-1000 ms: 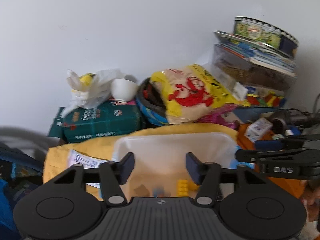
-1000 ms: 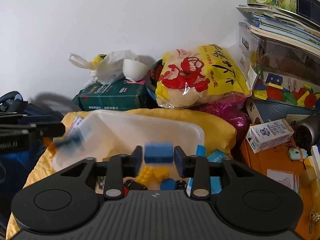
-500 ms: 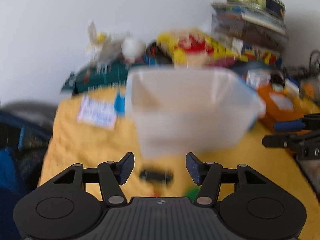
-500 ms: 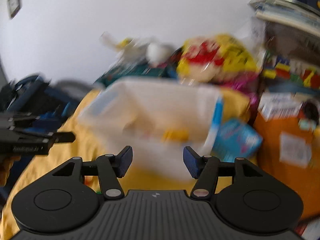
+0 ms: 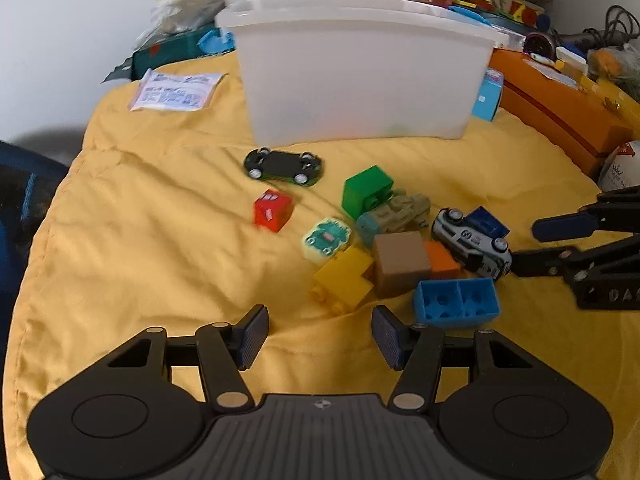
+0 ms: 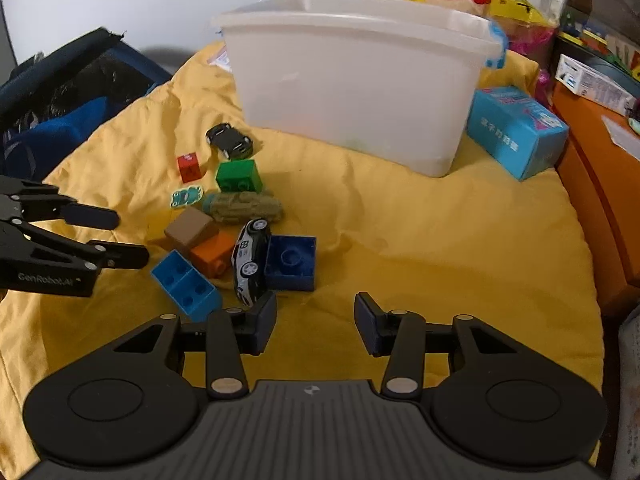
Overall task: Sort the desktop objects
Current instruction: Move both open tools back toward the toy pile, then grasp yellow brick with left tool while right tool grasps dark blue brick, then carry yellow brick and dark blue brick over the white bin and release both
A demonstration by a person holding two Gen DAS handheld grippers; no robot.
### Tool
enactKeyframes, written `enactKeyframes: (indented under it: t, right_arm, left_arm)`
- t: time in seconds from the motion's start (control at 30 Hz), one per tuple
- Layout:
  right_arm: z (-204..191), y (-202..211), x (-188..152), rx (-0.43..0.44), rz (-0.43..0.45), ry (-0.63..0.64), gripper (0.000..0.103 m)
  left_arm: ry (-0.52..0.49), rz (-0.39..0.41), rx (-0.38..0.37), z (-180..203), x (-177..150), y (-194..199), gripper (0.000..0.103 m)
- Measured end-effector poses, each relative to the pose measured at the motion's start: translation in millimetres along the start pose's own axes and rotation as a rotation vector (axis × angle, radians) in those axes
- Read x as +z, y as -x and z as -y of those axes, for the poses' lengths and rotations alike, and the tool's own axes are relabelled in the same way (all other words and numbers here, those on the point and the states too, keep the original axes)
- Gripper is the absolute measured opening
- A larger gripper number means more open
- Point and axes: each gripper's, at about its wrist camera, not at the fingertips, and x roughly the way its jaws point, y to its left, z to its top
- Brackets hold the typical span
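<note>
Yellow cloth point(image 5: 160, 216) covers your work surface, with clutter stacked against the white wall behind it. Your translucent white bin point(image 5: 360, 68) stands upright at the far middle of the cloth; a light blue carton point(image 6: 516, 132) lies just beside its right wall. Toys are scattered loose in front of the bin: a dark toy car point(image 5: 284, 166) on its roof nearest the bin, a red cube point(image 5: 272, 210), a green brick point(image 5: 366, 192), a tan military vehicle point(image 5: 396, 212), a brown block point(image 5: 400, 264), an orange brick point(image 5: 440, 260), a yellow brick point(image 5: 344, 280) and a light blue brick point(image 5: 456, 304) with its hollows up. A white toy car point(image 6: 250, 260) lies on its side against a dark blue brick point(image 6: 290, 262).

Your left gripper point(image 5: 316, 336) hangs over bare cloth, jaws spread, nothing between them. Your right gripper point(image 6: 316, 320) is closing with nothing between its jaws; its left pad sits just beside the white toy car.
</note>
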Motion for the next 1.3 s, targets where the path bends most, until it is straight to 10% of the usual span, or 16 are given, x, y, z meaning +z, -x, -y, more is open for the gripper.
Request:
enactKeyframes:
  t: [0.4,0.63,1.3]
  right_arm:
    - [-17,-22,9,-0.002,0.01,0.035,0.047]
    - [-13,-33,13,-0.001,-0.005,0.0,0.034]
    - [24,58,19,-0.012,0.196,-0.122,0.034]
  left_arm:
    - [-0.031,0.016,-0.015,10,9,-22,0.059]
    - [-0.041,0.036,-0.032,8,7,-17,0.039]
    - [0.05,0.25,-0.06,-6,55,73,0.039]
